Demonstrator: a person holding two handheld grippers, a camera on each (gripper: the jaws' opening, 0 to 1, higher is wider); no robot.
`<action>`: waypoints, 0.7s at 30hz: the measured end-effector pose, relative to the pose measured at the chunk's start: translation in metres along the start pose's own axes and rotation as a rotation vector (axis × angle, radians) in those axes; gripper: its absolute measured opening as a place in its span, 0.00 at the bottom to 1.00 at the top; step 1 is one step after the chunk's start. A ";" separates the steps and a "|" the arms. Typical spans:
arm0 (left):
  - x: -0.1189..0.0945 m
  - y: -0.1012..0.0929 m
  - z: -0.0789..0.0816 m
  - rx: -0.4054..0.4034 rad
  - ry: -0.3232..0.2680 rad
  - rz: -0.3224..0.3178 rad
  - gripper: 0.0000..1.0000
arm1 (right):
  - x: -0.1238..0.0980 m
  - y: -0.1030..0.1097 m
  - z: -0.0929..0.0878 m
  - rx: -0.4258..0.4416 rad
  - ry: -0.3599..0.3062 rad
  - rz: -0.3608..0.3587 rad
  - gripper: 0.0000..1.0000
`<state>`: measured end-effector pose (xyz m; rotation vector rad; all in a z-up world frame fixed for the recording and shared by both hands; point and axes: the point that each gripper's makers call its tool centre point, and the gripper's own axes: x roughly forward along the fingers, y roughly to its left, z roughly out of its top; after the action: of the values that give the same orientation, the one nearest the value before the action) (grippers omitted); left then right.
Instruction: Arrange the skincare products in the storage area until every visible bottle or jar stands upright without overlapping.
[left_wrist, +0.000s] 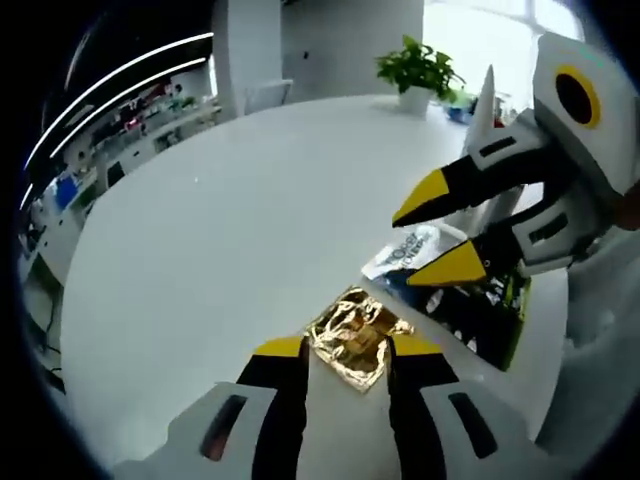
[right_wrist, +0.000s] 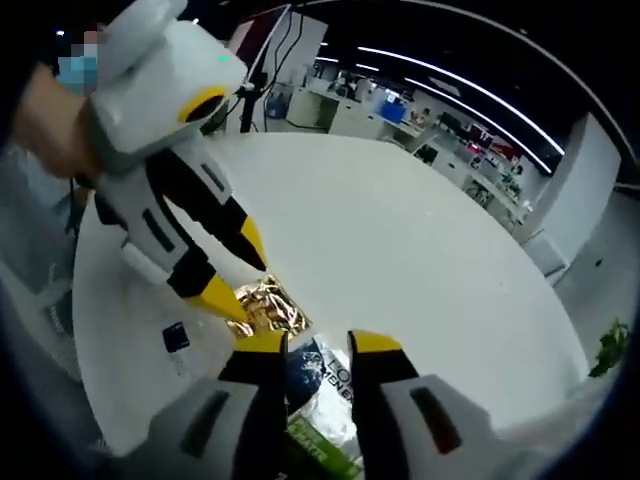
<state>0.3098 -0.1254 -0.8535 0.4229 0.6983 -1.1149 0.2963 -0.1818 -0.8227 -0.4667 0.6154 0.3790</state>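
A crumpled gold foil packet lies on the white table, right between the yellow tips of my left gripper, whose jaws stand apart around it. My right gripper comes in from the right, open, over a white and blue sachet. In the right gripper view the same sachet lies between the tips of the right gripper. The left gripper hangs open above the gold packet.
A green and black packet lies near the table edge beside the sachet. A small dark item rests on the table. A potted plant stands at the far rim. A person's hand holds the left gripper.
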 end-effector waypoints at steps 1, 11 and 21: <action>-0.002 -0.001 0.000 -0.002 0.000 0.001 0.31 | -0.001 0.001 0.001 0.005 -0.004 0.002 0.29; -0.034 -0.012 -0.006 -0.053 -0.015 0.017 0.44 | -0.031 0.034 0.012 0.059 -0.075 0.097 0.63; -0.068 -0.030 -0.020 -0.157 -0.022 0.051 0.58 | -0.069 0.056 0.006 0.151 -0.099 0.136 0.79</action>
<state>0.2589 -0.0795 -0.8196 0.2931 0.7459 -1.0077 0.2205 -0.1458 -0.7918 -0.2609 0.5759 0.4784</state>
